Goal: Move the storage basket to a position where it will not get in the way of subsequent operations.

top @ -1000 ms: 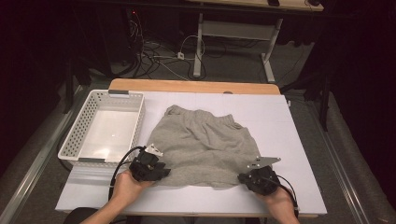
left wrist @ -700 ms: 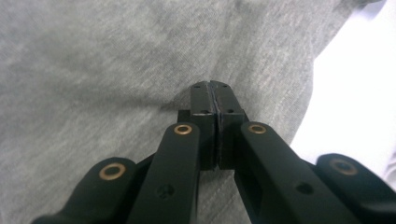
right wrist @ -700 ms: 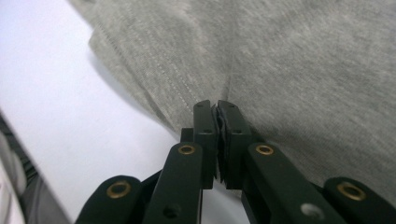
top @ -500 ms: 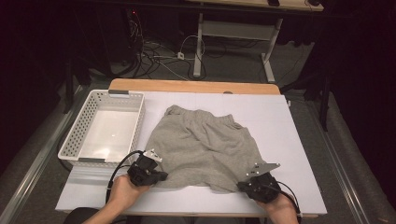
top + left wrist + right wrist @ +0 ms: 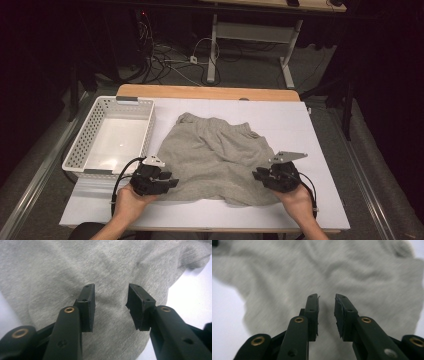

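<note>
High view: left gripper and right gripper hovering over shorts, jaws just opening, gripping nothing.

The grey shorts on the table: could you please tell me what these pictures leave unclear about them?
- Near hem of the grey shorts: in the high view, the left gripper and right gripper cover its corners.
- Waistband: cut off by the top edge in the left gripper view.
- Fabric weave: blurred in the right gripper view.
- Underside: hidden against the table.
</note>
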Demonstrator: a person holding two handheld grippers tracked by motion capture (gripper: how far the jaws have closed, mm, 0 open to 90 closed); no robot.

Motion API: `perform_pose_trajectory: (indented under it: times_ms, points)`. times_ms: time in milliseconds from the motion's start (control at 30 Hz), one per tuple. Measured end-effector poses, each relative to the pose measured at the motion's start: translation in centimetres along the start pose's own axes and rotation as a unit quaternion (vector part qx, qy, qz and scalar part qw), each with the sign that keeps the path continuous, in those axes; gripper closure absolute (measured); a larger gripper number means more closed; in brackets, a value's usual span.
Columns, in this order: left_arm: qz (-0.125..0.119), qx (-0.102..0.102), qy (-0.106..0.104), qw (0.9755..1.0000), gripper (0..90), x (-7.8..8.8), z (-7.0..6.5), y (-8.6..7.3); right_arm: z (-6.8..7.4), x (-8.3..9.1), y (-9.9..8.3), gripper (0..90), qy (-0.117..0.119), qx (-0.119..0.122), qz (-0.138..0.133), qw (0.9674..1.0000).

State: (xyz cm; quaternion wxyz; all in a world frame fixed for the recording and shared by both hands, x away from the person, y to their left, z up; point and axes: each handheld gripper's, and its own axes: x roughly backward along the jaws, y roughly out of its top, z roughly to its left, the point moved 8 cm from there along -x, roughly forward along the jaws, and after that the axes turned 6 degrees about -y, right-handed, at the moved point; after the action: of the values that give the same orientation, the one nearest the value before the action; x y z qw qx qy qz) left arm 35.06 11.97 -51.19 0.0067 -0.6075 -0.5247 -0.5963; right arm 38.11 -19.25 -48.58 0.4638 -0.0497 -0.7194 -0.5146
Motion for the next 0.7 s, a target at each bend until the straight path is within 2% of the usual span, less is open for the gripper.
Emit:
perform_pose_trajectory:
  times_ms: [267,333,500,567,700]
  points:
    - [-0.002,-0.003,0.011,0.9999,52.1,0.2,0.3,0.0,-2.2,-2.3,2.6,64.4,-0.031,-0.006,-0.006,0.9995]
    - [-0.003,-0.002,0.013,0.9999,49.7,0.3,0.4,0.0,-2.9,-3.2,3.4,63.3,-0.043,-0.006,0.003,0.999]
    - [-0.012,0.001,0.021,0.9997,47.3,0.6,0.6,0.0,-3.9,-4.0,4.5,61.8,-0.053,-0.012,0.002,0.9985]
    - [-0.014,0.004,0.026,0.9996,45.7,0.6,0.8,0.0,-4.5,-4.5,5.1,61.4,-0.053,-0.028,0.002,0.9982]
    - [-0.015,0.005,0.024,0.9996,45.7,0.4,0.8,0.0,-4.7,-5.2,5.4,61.1,-0.055,-0.024,0.009,0.9981]
